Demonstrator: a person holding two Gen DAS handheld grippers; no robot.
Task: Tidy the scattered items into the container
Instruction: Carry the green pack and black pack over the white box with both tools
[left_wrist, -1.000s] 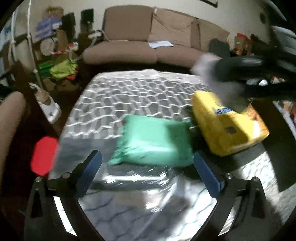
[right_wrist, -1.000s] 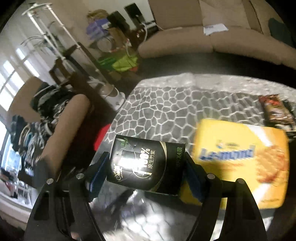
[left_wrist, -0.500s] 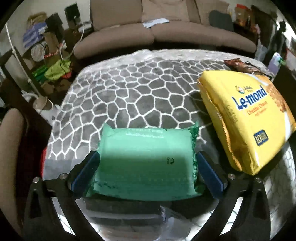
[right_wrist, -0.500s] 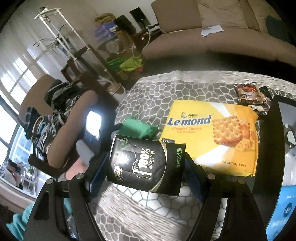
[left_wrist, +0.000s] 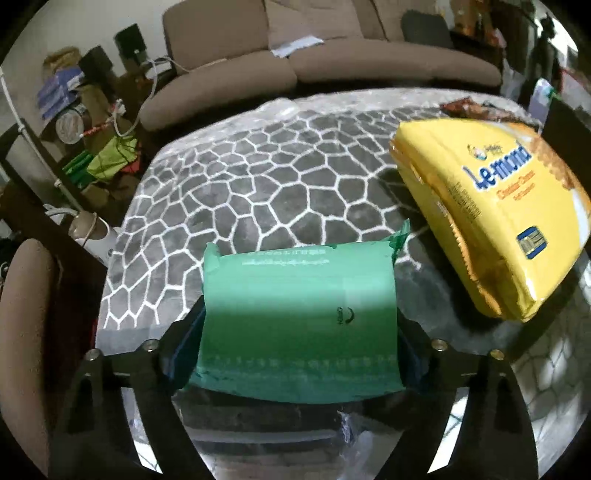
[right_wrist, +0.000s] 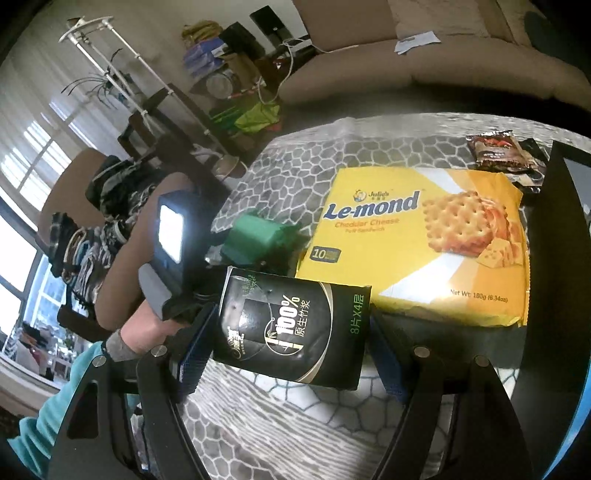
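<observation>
A green soft pack (left_wrist: 299, 317) fills the lower centre of my left wrist view, lying between the two fingers of my left gripper (left_wrist: 299, 354), whose jaws are closing on it; the pads sit at its two ends. In my right wrist view, a black tissue pack (right_wrist: 291, 332) sits low and centre, clamped across its width by my right gripper (right_wrist: 291, 354). Beyond both, a yellow Le-mond cracker bag (right_wrist: 424, 236) lies on the counter (left_wrist: 258, 184), covered in a grey cobble pattern. A dark snack packet (right_wrist: 498, 147) rests at the upper right, past the bag.
</observation>
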